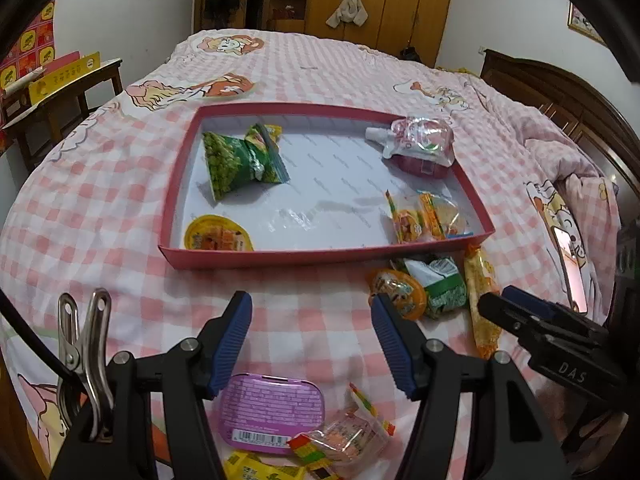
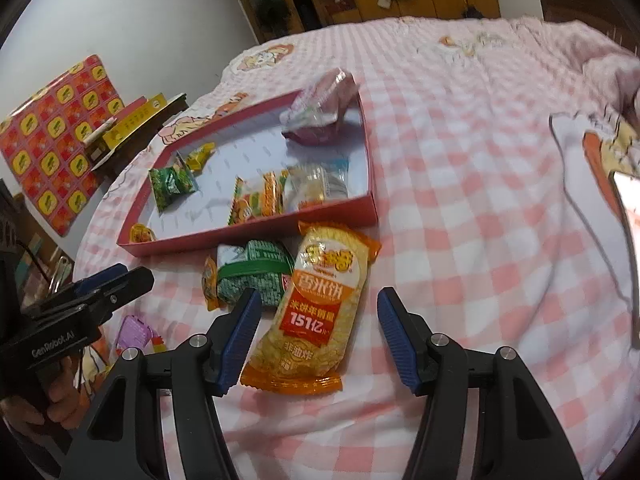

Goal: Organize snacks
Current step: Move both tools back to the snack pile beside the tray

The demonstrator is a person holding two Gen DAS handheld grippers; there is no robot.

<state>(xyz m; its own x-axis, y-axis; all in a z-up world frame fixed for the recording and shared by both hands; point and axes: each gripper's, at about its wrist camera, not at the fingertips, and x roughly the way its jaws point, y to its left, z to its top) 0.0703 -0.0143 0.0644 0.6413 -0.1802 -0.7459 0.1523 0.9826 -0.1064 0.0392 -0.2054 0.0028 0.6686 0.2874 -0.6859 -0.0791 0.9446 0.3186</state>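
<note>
A shallow red box lies on the pink checked bed. It holds green pea packs, an orange jelly cup, a pink pouch and small clear candy packs. My left gripper is open and empty over the bedcover in front of the box. My right gripper is open and empty, its fingers either side of the near end of an orange rice cracker pack. A green snack pack and an orange jelly cup lie beside it.
A purple tin, a clear candy pack and yellow wrappers lie under my left gripper. A phone rests on the bed at right. A dark side table with boxes stands at left. Wardrobes stand behind.
</note>
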